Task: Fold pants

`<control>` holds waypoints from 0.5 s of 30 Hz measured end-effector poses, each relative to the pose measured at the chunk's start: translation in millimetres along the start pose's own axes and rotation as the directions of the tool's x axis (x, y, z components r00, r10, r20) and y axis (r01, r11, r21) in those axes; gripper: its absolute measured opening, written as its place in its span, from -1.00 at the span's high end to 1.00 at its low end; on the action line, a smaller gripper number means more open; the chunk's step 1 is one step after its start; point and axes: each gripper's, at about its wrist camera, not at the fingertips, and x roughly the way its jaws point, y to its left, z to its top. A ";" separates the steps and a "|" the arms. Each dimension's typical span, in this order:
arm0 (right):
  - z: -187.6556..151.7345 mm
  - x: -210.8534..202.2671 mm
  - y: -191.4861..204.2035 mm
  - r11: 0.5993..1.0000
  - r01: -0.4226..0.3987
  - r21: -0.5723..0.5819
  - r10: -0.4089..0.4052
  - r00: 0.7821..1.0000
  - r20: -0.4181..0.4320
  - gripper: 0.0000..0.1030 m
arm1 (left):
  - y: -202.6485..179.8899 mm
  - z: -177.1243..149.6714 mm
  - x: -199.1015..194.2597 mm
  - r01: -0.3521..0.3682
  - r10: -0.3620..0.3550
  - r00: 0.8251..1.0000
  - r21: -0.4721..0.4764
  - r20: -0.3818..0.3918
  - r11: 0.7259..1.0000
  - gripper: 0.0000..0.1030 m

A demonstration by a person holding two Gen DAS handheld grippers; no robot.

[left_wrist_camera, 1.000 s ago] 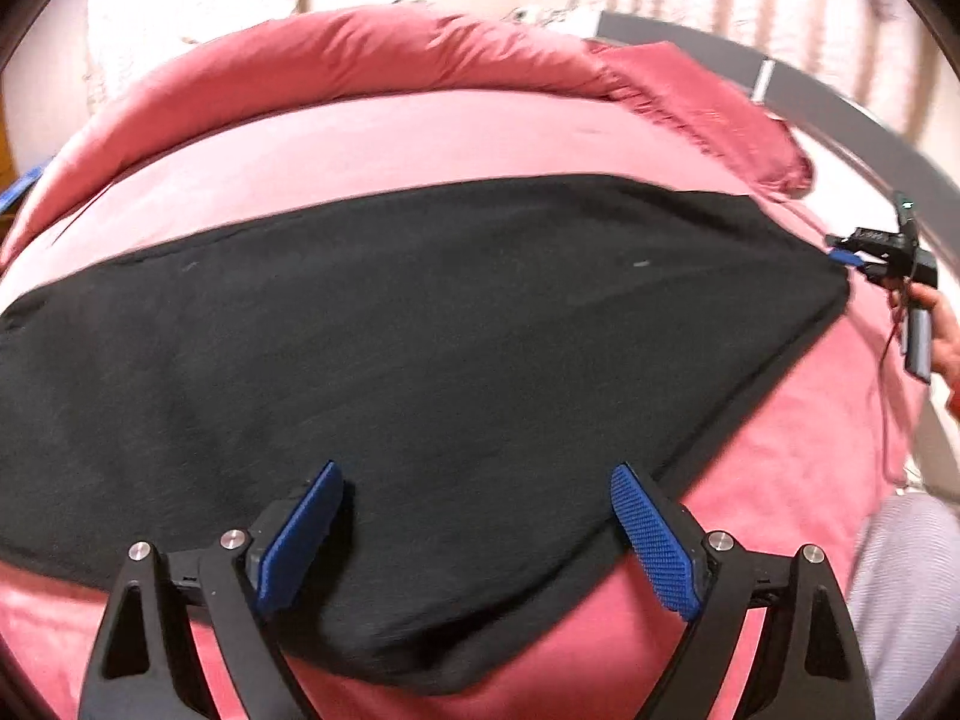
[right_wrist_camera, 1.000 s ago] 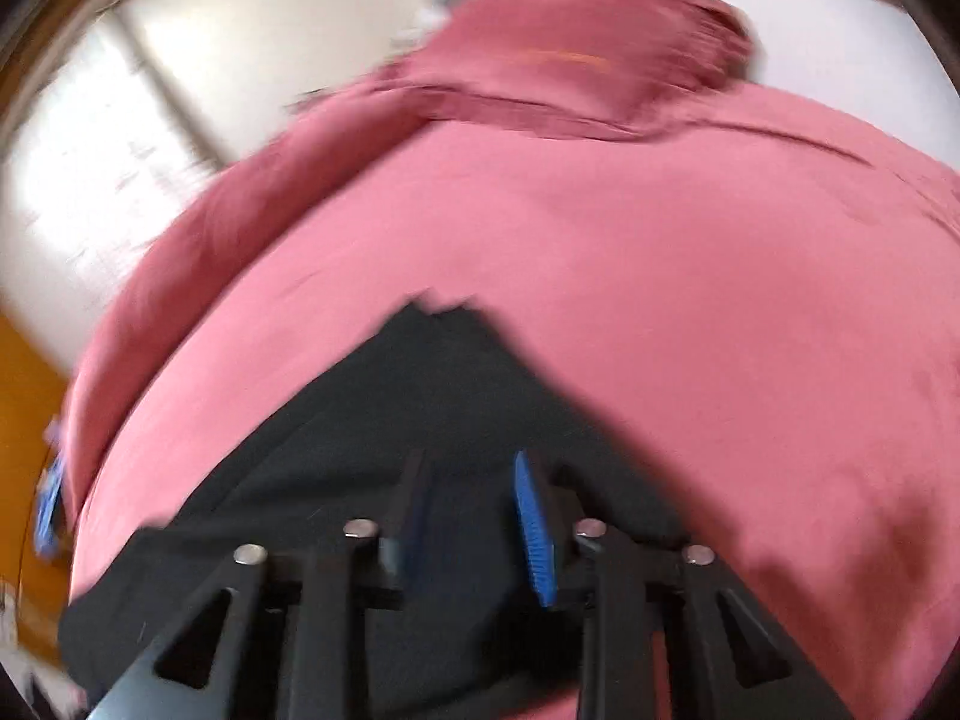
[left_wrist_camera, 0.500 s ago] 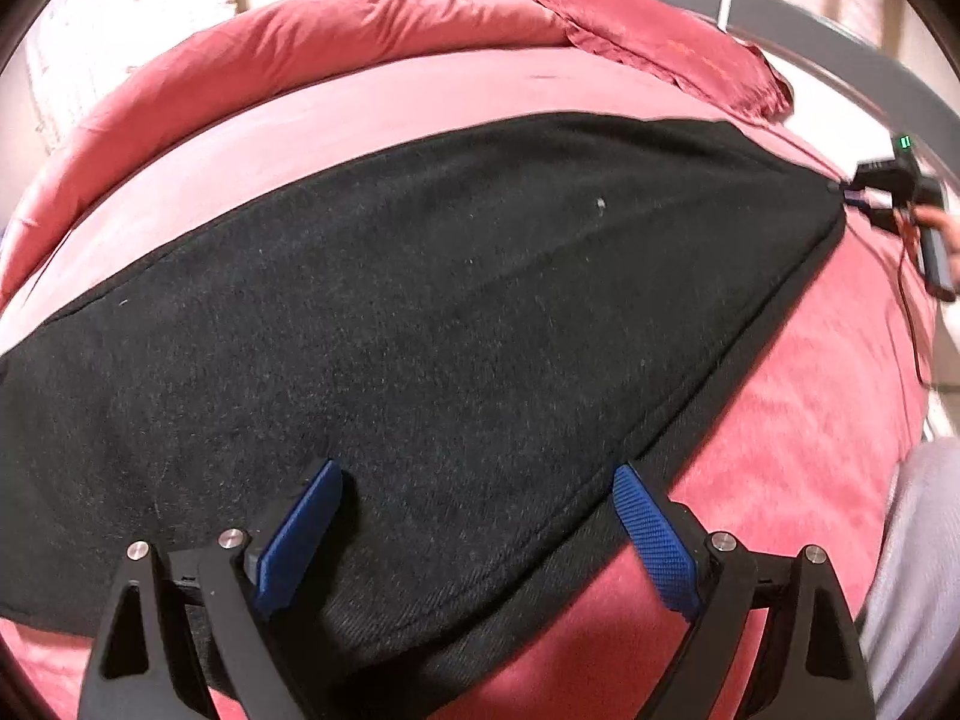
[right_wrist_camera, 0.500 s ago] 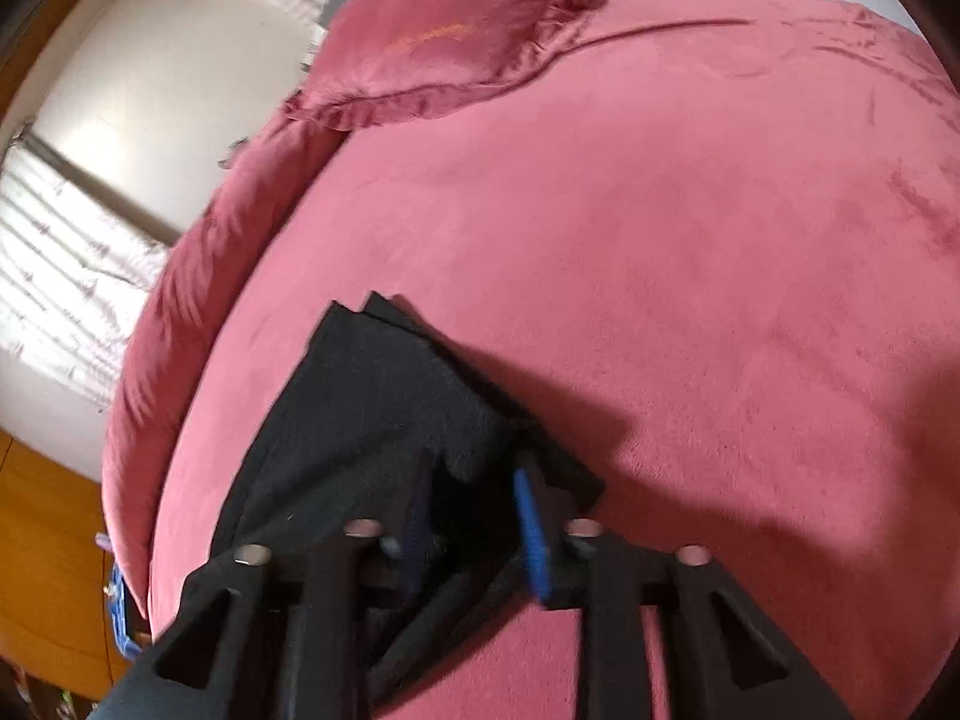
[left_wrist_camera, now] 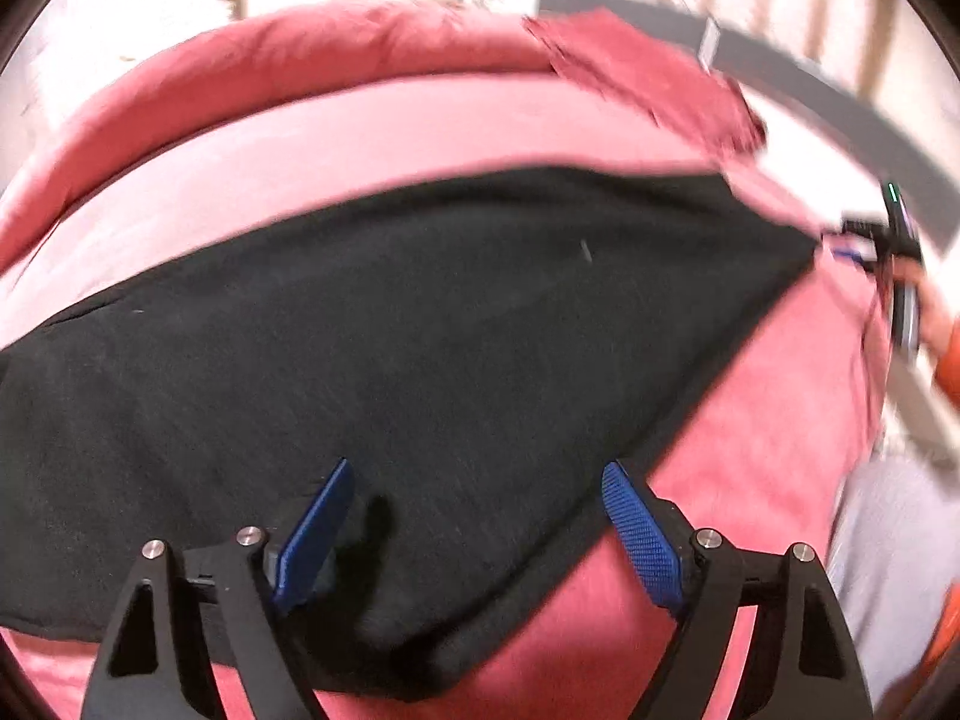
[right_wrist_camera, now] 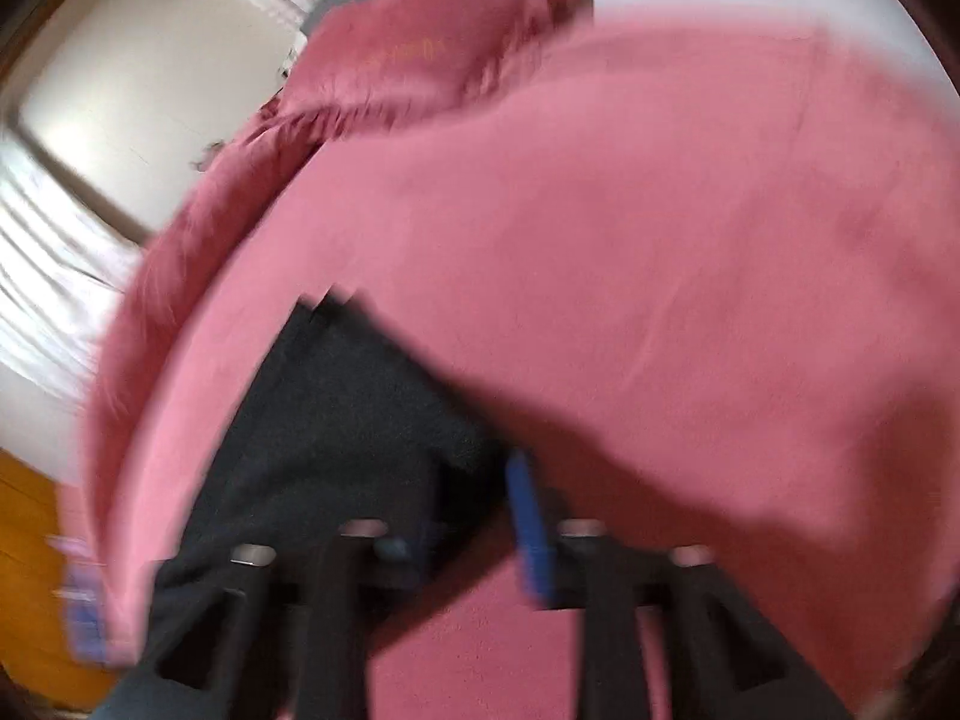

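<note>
The black pants (left_wrist_camera: 420,330) lie spread flat across the pink bed (left_wrist_camera: 750,420). My left gripper (left_wrist_camera: 474,471) hovers over their near edge with its jaws wide and closing a little; cloth lies under and between the fingers, and the pads do not squeeze it. At the far right corner of the pants sits my right gripper (left_wrist_camera: 864,240). The right wrist view is blurred. It shows that gripper (right_wrist_camera: 465,498) with its jaws opening and the corner of the pants (right_wrist_camera: 348,420) lying loose at the left finger.
A dark pink pillow (left_wrist_camera: 648,78) and a rolled duvet (left_wrist_camera: 270,60) lie along the far side of the bed. A grey headboard (left_wrist_camera: 840,102) curves behind them. A person's grey-clad leg (left_wrist_camera: 888,540) stands at the right edge. Orange wood (right_wrist_camera: 24,516) shows at the left.
The right jaws, shut on the pants' corner half a second ago, have parted and the gripper has rolled and shifted. The left jaws have narrowed slightly.
</note>
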 end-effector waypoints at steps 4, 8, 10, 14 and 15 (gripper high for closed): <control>2.6 -13.0 81.1 0.953 -0.028 -0.302 0.055 0.995 0.081 0.17 | 27.0 20.1 10.8 -0.042 0.046 0.998 -0.136 0.030 0.990 -0.66; 2.4 40.2 169.7 0.850 -0.061 -0.523 0.043 0.998 -0.047 0.15 | 52.5 26.4 22.2 -0.081 0.093 0.995 -0.281 0.032 0.956 -0.66; 3.6 71.0 192.2 0.812 0.041 -0.582 -0.069 0.997 -0.026 0.12 | 58.5 24.1 27.2 -0.161 0.169 0.986 -0.282 0.005 0.946 -0.66; 19.3 120.3 203.5 0.782 0.173 -0.599 -0.200 0.979 0.022 0.02 | 50.8 12.6 35.9 -0.202 0.208 0.978 -0.197 0.007 0.959 -0.68; 26.6 129.0 197.1 0.806 0.170 -0.567 -0.208 0.978 -0.003 -0.01 | 44.0 11.2 39.7 -0.221 0.224 0.975 -0.159 0.003 0.962 -0.73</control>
